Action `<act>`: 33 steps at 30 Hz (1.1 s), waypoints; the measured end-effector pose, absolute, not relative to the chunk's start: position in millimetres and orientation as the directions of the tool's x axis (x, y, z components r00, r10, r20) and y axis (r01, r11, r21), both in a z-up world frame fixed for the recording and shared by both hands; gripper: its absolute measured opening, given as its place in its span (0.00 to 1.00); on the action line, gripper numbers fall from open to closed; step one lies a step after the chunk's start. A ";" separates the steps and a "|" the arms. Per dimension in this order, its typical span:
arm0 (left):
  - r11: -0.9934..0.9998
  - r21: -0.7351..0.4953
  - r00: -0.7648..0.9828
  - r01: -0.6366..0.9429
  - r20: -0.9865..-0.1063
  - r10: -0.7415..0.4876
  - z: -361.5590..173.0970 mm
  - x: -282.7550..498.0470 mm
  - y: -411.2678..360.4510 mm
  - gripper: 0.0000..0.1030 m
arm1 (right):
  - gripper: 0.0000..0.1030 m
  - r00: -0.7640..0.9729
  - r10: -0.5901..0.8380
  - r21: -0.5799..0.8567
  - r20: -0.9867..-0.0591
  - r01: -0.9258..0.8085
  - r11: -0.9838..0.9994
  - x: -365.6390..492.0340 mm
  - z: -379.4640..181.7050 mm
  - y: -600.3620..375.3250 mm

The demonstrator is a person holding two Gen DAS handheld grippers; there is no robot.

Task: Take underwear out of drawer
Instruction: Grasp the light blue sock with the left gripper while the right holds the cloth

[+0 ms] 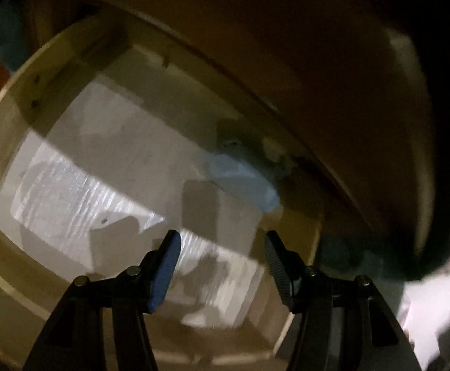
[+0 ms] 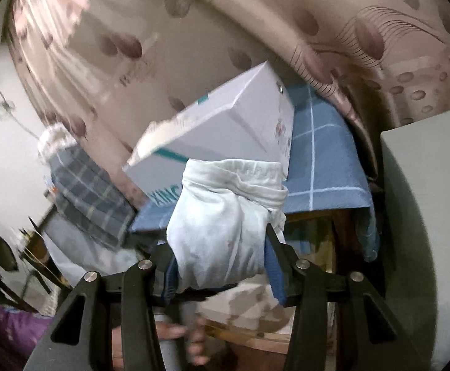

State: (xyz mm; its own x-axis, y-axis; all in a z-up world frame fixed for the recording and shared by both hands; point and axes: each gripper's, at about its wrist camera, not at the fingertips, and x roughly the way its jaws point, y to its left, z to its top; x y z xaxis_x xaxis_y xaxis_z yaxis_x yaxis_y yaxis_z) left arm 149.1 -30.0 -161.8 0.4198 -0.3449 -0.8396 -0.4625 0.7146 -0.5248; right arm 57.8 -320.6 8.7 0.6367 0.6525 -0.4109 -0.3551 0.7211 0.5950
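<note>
A: Quick pass. Right tongs [image 2: 221, 262] are clamped on a pale bundle of underwear [image 2: 225, 222], held up clear in front of a white box [image 2: 225, 123] that sits on a blue checked cloth [image 2: 323, 160]. Patterned curtain [image 2: 255, 31] behind.

B: Is the grip solid?

A: Looks it. Cloth is bunched between both pads and some hangs below. A hand [image 2: 175, 337] is visible under the rig, around a grey handle.

B: Left?

A: Left tongs [image 1: 221, 241] stand about half wide, nothing between them, aimed down into the open drawer [image 1: 5, 117]. Picture is smeared and dim. White bottom mostly bare; one more pale blue garment [image 1: 243, 182] lies at the far edge, just under the cabinet front [image 1: 317, 71].

B: So the step in hand?

A: My read: first piece is out, left is going for the second. To do it well, come in over the garment, not from the side where the cabinet front overhangs, drop the pads on either side of the thickest fold, then pinch deep so it doesn't slide out.

B: Risk?

A: Catching only a thin edge, or knocking the drawer wall. Keep the right one closed meanwhile.
</note>
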 end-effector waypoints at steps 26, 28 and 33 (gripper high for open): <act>0.099 -0.663 0.632 -0.742 -0.741 -0.226 -222.3 148.0 -62.3 0.56 | 0.44 0.633 0.733 0.721 -0.248 -0.385 0.576 48.7 12.6 -357.8; 0.120 -0.665 0.642 -0.738 -0.745 -0.181 -216.9 143.3 -68.4 0.57 | 0.44 0.627 0.739 0.723 -0.248 -0.387 0.572 49.3 12.1 -356.9; 0.327 -0.573 0.555 -0.752 -0.817 -0.155 -200.7 159.9 -80.3 0.56 | 0.44 0.619 0.748 0.731 -0.241 -0.391 0.559 49.7 11.2 -357.4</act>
State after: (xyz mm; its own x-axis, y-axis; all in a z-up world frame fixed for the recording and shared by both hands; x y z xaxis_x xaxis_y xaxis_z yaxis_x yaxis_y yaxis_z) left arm 159.9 -80.3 -200.7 0.5551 -0.1549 -0.8172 -0.7518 0.3268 -0.5727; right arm 49.7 -357.4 11.2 0.6189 0.7476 -0.2410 -0.3912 0.5594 0.7307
